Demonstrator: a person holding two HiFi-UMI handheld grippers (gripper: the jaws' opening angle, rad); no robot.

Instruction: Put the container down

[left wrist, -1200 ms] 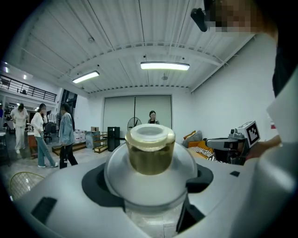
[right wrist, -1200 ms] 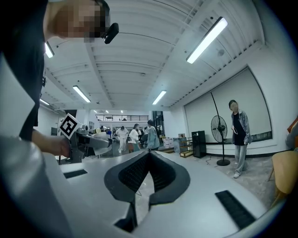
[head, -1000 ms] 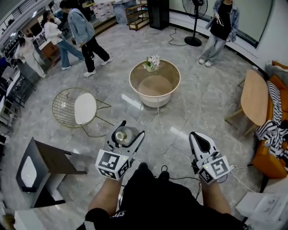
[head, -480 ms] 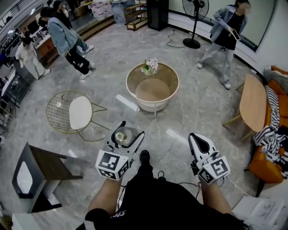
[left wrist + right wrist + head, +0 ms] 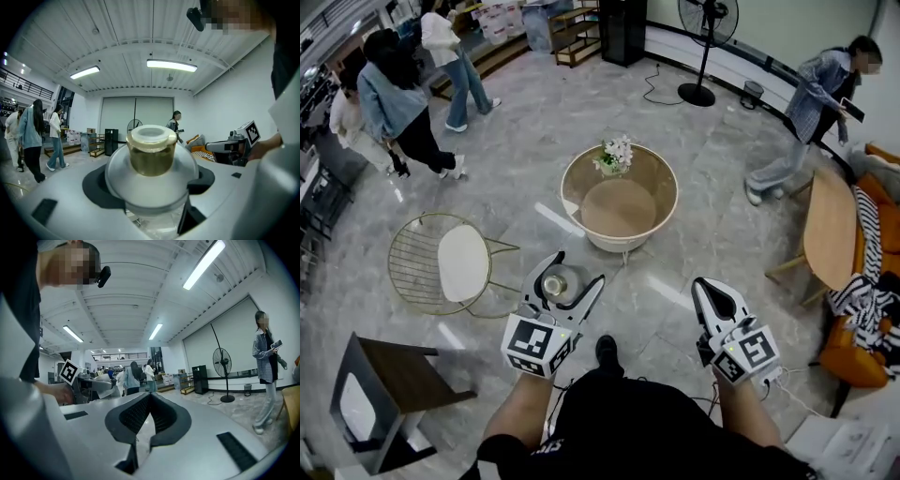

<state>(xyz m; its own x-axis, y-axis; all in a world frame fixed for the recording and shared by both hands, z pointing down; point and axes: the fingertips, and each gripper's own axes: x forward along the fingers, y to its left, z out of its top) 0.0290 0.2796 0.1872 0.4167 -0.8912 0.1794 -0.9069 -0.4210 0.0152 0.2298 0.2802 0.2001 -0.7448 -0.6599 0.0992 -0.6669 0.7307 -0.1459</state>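
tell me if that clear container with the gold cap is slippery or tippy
The container has a clear, glossy wall, so it is probably rigid, slick, and fragile if it is glass. The left gripper is shut on it below the gold cap. Its wide shoulder suggests it should stand steady.

Bottom of container [image 5: 151,152] unseen; sofa [image 5: 858,352] cut by right edge.

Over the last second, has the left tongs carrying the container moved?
Yes. The left tongs, shut on the container, have advanced toward the round table, now closer ahead in the head view.
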